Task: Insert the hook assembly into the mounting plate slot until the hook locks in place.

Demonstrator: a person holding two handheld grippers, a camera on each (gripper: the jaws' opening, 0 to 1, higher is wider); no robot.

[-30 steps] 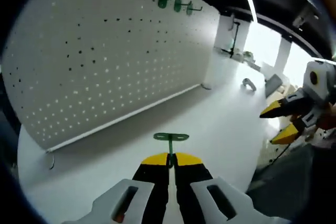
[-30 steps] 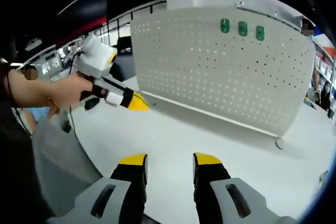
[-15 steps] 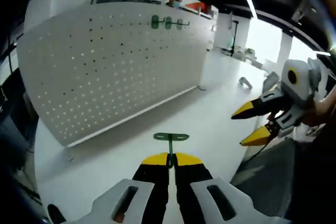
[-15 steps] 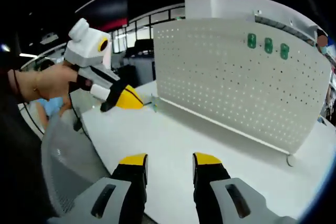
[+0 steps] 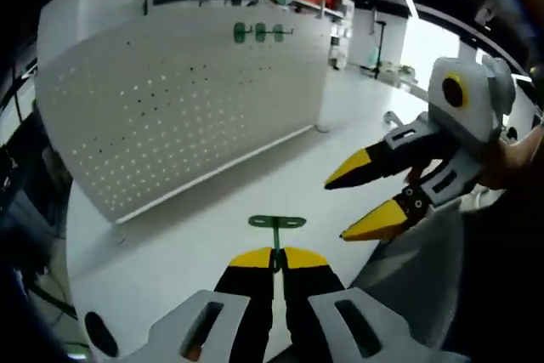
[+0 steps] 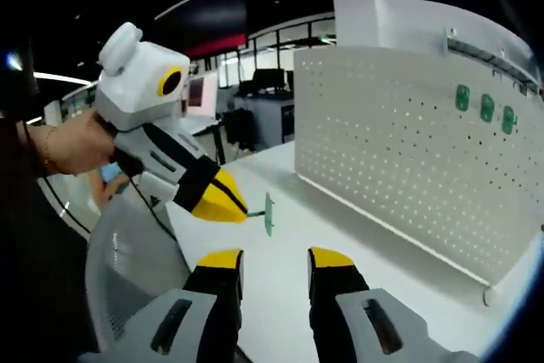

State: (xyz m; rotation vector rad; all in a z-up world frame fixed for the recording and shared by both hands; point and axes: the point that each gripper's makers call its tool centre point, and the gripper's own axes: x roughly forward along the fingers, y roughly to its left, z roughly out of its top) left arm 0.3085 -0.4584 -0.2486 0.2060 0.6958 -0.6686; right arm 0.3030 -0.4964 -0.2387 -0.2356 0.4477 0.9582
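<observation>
Swung back from the pegboard (image 5: 187,99) since a second ago, right gripper (image 5: 370,201) now much nearer the left.
Left gripper (image 5: 274,254) clamped tight on the green hook (image 5: 276,225), well clear of the board above the white table (image 5: 255,184); right gripper (image 6: 272,263) parted, empty. Best brought square to a free hole beside the three mounted hooks (image 5: 259,32), then pressed home.
</observation>
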